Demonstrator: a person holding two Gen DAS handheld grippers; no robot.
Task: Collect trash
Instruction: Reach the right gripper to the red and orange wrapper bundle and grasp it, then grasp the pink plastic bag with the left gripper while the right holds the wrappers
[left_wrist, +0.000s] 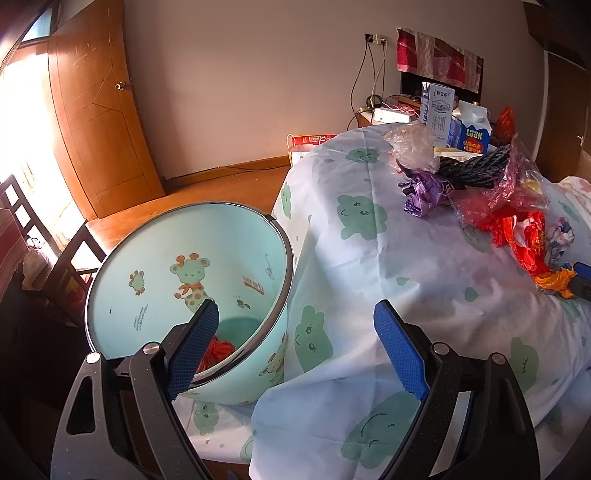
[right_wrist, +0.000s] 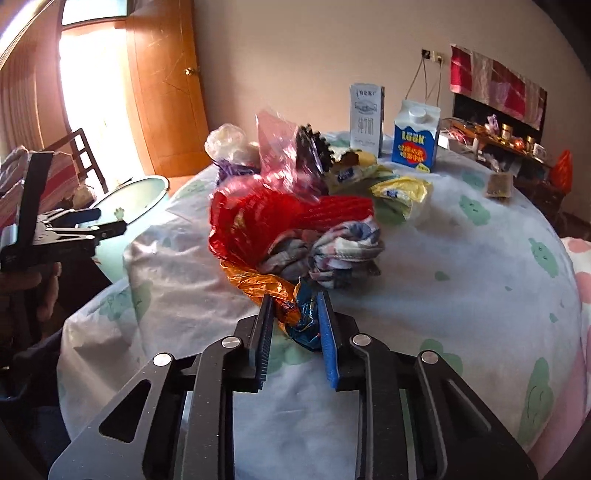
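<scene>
My right gripper (right_wrist: 295, 299) is shut on a crumpled orange-and-blue foil wrapper (right_wrist: 295, 314) at the near edge of a trash pile on the table. Behind it lie a red foil wrapper (right_wrist: 258, 221), a crumpled patterned wad (right_wrist: 343, 247), a pink clear bag (right_wrist: 277, 147) and black rope (right_wrist: 310, 151). My left gripper (left_wrist: 295, 306) is open and empty, hovering by the rim of a tilted mint-green bin (left_wrist: 184, 258). Something red (left_wrist: 219, 350) lies at the bin's bottom. In the left wrist view, the orange wrapper (left_wrist: 554, 282) shows at the right edge.
The table wears a white cloth with green prints (right_wrist: 443, 277). Two milk cartons (right_wrist: 415, 138) (right_wrist: 365, 118) and yellow wrappers (right_wrist: 402, 192) stand at the far side. A purple wrapper (left_wrist: 421, 192) and clear bag (left_wrist: 410, 144) lie there too. A dark chair (left_wrist: 22, 206) and a wooden door (left_wrist: 99, 122) stand left.
</scene>
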